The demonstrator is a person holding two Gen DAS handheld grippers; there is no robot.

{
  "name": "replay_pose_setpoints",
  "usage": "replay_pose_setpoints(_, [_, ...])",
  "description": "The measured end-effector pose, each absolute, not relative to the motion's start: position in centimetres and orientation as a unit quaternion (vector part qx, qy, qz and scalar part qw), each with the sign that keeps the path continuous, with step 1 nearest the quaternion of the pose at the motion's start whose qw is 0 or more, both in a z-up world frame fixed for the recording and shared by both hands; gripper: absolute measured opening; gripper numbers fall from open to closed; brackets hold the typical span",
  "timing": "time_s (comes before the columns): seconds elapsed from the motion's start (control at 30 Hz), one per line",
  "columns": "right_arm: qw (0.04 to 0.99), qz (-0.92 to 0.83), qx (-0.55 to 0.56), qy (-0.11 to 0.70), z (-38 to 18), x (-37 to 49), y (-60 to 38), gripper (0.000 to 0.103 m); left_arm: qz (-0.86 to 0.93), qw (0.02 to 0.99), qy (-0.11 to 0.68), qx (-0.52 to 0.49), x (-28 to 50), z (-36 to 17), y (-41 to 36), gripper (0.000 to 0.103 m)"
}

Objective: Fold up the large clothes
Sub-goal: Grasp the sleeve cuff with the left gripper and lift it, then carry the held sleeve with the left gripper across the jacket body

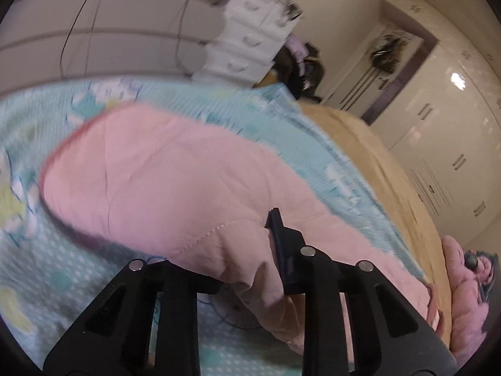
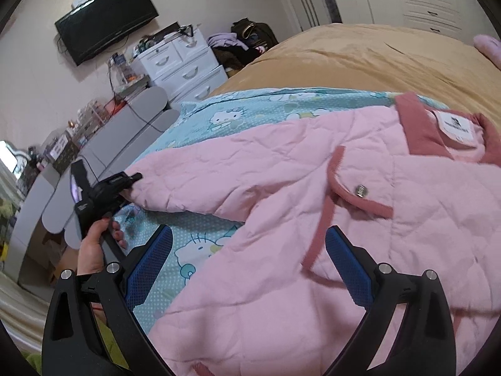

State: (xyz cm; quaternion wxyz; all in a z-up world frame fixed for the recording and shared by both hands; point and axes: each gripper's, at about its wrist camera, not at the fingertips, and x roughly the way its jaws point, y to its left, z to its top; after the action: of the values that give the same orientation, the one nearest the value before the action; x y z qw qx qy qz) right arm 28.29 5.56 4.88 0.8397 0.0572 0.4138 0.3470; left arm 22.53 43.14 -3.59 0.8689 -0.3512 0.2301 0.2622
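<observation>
A large pink quilted jacket with darker pink trim and a snap button lies spread on a bed. In the right wrist view a hand holds my left gripper, which pinches the end of the jacket's sleeve. In the left wrist view the sleeve stretches away, and its fabric bunches between the jaws of my left gripper; one finger is hidden under the cloth. My right gripper hovers open just above the jacket's front, its blue pads wide apart.
A light blue cartoon-print blanket lies under the jacket on a tan bedspread. A white drawer unit, a grey cabinet and a wall television stand beyond the bed. Wardrobe doors are at the right.
</observation>
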Motion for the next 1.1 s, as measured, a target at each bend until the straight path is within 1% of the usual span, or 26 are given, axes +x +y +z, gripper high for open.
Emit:
replay_pose_setpoints(0.17, [0.843,0.335,0.073,0.415,5.3,27.5,3.2,0.097,0.239,0.893,0.189,-0.330,21.1,0.0,41.3,0.015])
replay_pose_setpoints(0.43, [0.856,0.310,0.103,0.400,6.7,25.8,-2.2,0.097,0.224,0.915,0.151,-0.300,18.9,3.5,37.4,0.015])
replay_pose_setpoints(0.73, [0.873,0.260,0.132,0.392,7.0,24.6,-10.5,0.097,0.198,0.939,0.110,-0.259,17.6,7.5,31.2,0.014])
replay_pose_setpoints(1.1, [0.875,0.228,0.181,0.386,6.4,23.2,-17.8,0.097,0.158,0.963,0.111,-0.190,18.3,10.8,23.7,0.014])
